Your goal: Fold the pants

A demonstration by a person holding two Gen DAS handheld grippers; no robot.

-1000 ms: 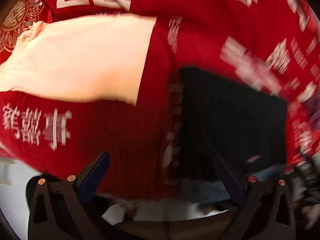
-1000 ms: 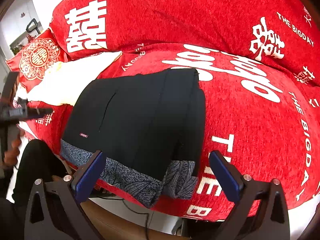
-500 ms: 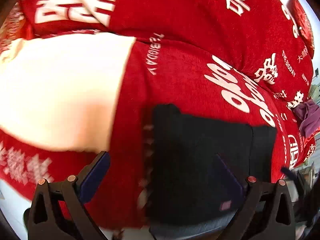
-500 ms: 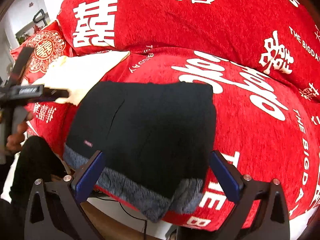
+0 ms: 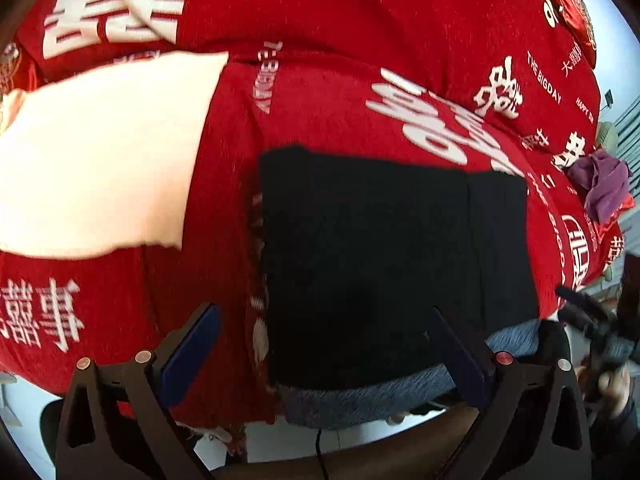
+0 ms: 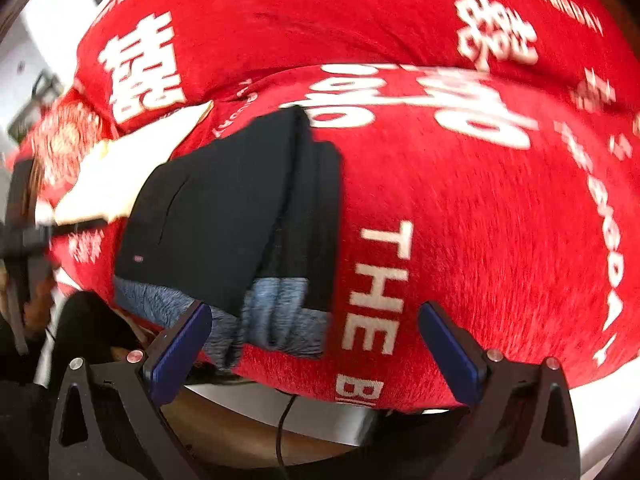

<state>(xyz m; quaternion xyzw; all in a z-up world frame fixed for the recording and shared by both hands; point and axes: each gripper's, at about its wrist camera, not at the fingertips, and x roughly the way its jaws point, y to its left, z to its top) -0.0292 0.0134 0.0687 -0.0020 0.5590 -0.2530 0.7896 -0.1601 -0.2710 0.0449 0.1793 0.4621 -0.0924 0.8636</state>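
The black pants (image 5: 380, 256) lie folded into a flat rectangle on the red printed sofa seat, their grey lining edge (image 5: 380, 396) hanging at the front. My left gripper (image 5: 320, 340) hovers open just in front of them, nothing between its fingers. In the right wrist view the folded pants (image 6: 224, 208) sit left of centre with the grey lining (image 6: 280, 316) showing at the near end. My right gripper (image 6: 316, 340) is open and empty, its left finger near the lining, the rest over bare red cover.
A cream cloth (image 5: 100, 152) lies on the seat left of the pants. A purple garment (image 5: 604, 184) sits at the far right of the sofa (image 5: 420, 32). The sofa's front edge drops to a pale floor. The other gripper and a hand (image 6: 20, 240) show at left.
The left gripper has swung right from the cream cloth until the folded pants sit ahead of it. The right gripper has shifted right, so the pants now lie to its left.
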